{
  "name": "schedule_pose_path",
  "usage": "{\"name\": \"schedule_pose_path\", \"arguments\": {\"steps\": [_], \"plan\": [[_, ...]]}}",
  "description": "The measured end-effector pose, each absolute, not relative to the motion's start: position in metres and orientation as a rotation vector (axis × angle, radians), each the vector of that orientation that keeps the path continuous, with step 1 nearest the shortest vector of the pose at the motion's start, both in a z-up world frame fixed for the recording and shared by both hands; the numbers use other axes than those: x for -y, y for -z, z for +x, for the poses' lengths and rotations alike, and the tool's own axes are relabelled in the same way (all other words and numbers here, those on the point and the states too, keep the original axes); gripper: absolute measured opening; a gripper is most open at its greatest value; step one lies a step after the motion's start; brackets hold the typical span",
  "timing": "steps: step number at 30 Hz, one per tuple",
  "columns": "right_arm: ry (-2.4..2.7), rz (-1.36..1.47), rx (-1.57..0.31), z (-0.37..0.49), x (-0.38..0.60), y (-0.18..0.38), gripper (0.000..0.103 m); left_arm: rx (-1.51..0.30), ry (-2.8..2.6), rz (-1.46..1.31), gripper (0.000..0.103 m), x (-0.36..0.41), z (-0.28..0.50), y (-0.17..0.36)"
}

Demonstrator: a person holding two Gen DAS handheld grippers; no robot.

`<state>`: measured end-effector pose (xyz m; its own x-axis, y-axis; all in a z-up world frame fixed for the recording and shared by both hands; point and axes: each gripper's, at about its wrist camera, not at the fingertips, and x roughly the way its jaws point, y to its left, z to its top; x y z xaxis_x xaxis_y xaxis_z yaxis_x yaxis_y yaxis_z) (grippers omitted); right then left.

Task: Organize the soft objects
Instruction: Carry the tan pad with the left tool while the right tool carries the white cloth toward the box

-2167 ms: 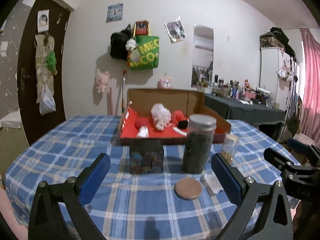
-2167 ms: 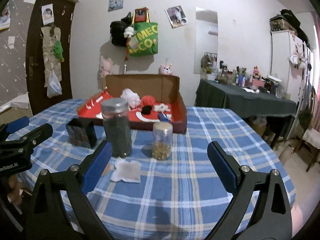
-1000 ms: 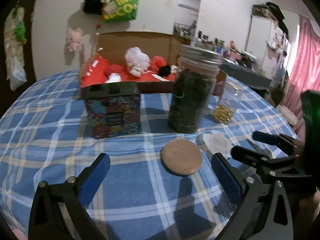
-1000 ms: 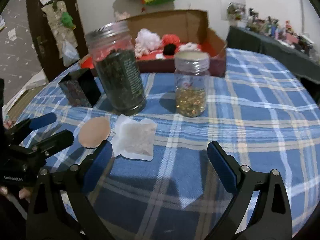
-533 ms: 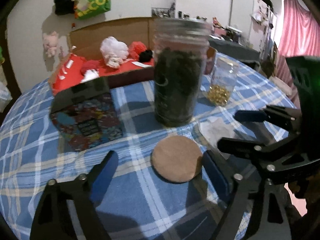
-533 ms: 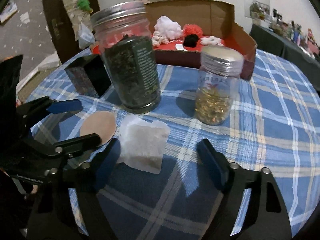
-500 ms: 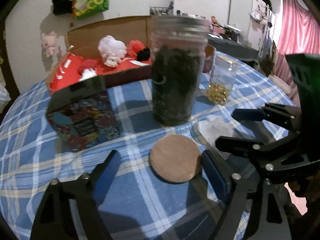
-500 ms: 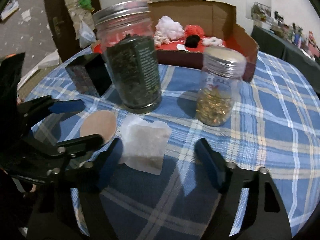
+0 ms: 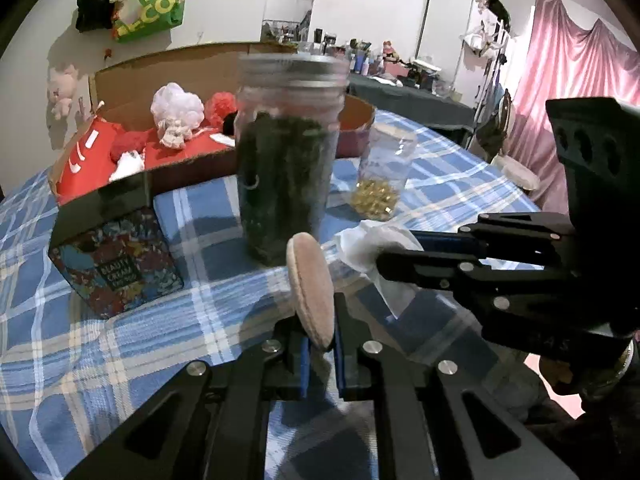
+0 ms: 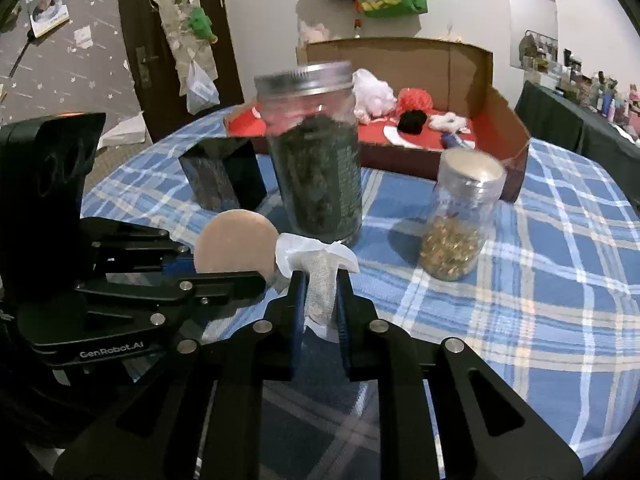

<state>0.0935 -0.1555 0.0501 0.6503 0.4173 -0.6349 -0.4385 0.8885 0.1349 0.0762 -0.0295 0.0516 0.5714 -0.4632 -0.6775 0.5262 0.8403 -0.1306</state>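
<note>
Grippers both clamped, each angled down toward the checked tablecloth (image 9: pixel 80 344).

Left gripper (image 9: pixel 320 344) has just closed its jaws and now pinches the round tan puff (image 9: pixel 310 292) on edge, standing upright between the blue pads, lifted in front of the tall dark jar (image 9: pixel 286 152). Right gripper (image 10: pixel 322 312) has just closed too, its pads squeezing the white gauze pad (image 10: pixel 318 276), which bunches up and fans out above the fingertips. The two grippers sit side by side, tips near each other, in front of the small jar of gold beads (image 10: pixel 460 216) and the patterned box (image 9: pixel 116 256); open cardboard box (image 10: pixel 460 80) of fluffy bits lies behind.
</note>
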Motion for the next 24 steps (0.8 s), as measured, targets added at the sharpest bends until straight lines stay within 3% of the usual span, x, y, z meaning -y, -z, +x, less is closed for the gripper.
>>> {"name": "schedule_pose_path", "arguments": {"steps": [24], "plan": [[-0.443, 0.001, -0.734, 0.093, 0.167, -0.049, 0.014, -0.786, 0.538, 0.026, 0.010, 0.004, 0.077, -0.054]]}}
